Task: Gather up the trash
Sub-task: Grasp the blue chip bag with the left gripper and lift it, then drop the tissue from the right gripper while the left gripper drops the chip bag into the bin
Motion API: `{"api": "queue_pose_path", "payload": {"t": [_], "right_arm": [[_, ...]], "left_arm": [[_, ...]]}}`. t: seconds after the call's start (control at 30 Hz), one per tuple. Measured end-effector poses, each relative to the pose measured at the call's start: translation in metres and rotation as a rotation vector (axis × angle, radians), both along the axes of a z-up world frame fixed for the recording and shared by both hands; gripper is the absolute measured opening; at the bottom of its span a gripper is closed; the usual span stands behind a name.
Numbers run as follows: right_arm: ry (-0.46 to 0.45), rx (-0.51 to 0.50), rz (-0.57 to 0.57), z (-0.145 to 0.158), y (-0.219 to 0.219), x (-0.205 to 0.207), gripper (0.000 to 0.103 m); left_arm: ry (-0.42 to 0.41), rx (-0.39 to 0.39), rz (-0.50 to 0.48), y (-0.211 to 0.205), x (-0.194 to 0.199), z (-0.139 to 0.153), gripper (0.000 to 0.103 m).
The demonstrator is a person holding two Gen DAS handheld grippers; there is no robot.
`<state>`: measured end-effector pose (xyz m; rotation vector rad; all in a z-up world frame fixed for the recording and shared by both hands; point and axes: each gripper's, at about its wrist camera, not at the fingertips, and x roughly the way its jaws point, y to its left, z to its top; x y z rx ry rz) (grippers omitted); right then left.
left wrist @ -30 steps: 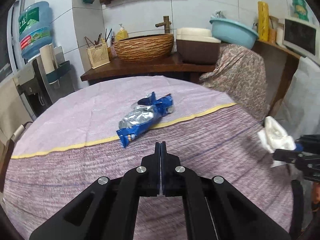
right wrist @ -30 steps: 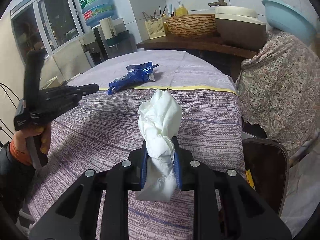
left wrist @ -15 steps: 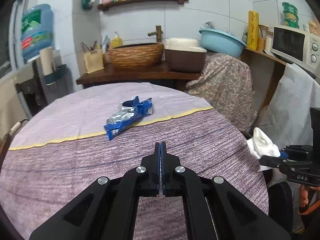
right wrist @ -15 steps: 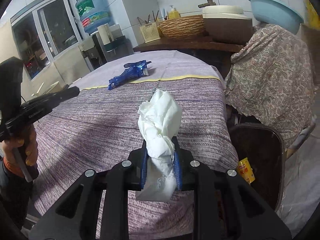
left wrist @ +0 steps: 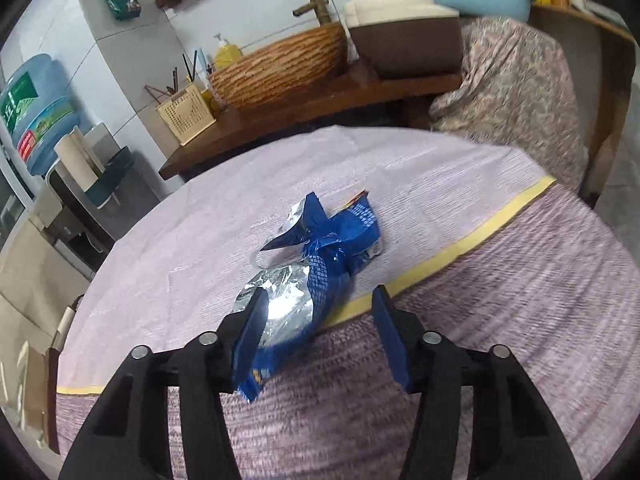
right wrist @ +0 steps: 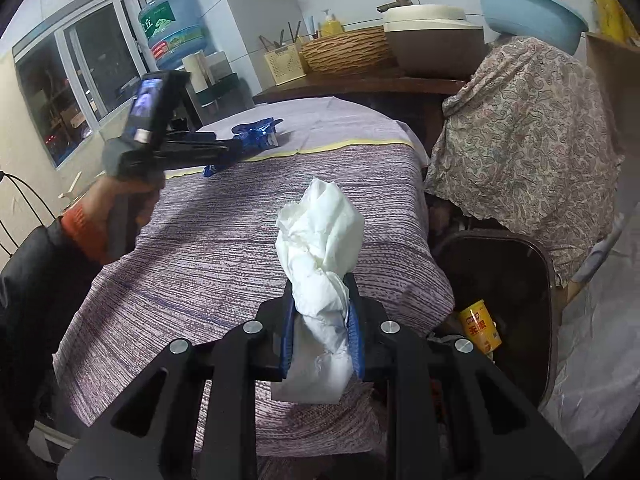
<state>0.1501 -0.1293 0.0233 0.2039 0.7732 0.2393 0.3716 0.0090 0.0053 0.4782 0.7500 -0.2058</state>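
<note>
From the left wrist, we see our left hand-held gripper with its jaws opening, spread either side of the near end of the crumpled blue-and-silver foil snack wrapper. The wrapper lies flat on the round surface under a purple woven cloth, across its yellow stripe. The left pad looks just beside the foil, though we cannot tell whether it touches. We judge the wrapper very light, thin and crinkly, its foil slippery, so a pinch across the bunched blue middle should hold better than one on the loose silver flap.

From the right wrist, our right hand-held gripper is pinching a wad of white crumpled tissue paper at its twisted lower part. The tissue looks soft, weightless and easily torn. It hangs over the surface's edge, near a dark brown bin holding a yellow can.
</note>
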Motion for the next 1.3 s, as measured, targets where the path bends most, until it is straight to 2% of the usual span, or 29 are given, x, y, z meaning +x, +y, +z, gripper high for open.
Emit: {"api": "queue_pose_path", "payload": {"t": [0.07, 0.13, 0.23, 0.47, 0.7, 0.83, 1.1, 1.3], "right_arm": [[0.008, -0.001, -0.007, -0.002, -0.002, -0.001, 0.023], [0.013, 0.000, -0.013, -0.004, -0.004, -0.002, 0.023], [0.016, 0.005, -0.020, -0.006, -0.007, -0.002, 0.023], [0.011, 0.017, -0.014, -0.007, -0.006, 0.001, 0.023], [0.012, 0.032, -0.003, -0.010, -0.003, -0.001, 0.023], [0.005, 0.034, -0.004, -0.010, -0.004, -0.008, 0.023], [-0.013, 0.034, -0.028, -0.009, -0.015, -0.024, 0.023], [-0.020, 0.023, -0.086, -0.012, -0.036, -0.042, 0.023]], "left_arm": [[0.037, 0.007, 0.022, 0.002, 0.009, -0.007, 0.025], [0.050, 0.003, 0.054, 0.007, 0.012, -0.010, 0.012], [0.032, -0.035, 0.094, 0.016, 0.012, -0.006, 0.006], [-0.018, -0.166, 0.070, 0.033, -0.024, 0.018, 0.004], [-0.082, -0.258, -0.017, 0.027, -0.095, 0.045, 0.004], [-0.086, -0.316, -0.056, 0.020, -0.130, 0.053, 0.004], [-0.098, -0.363, -0.136, -0.012, -0.190, 0.053, 0.004], [-0.055, -0.462, -0.204, -0.044, -0.221, 0.047, 0.004]]}}
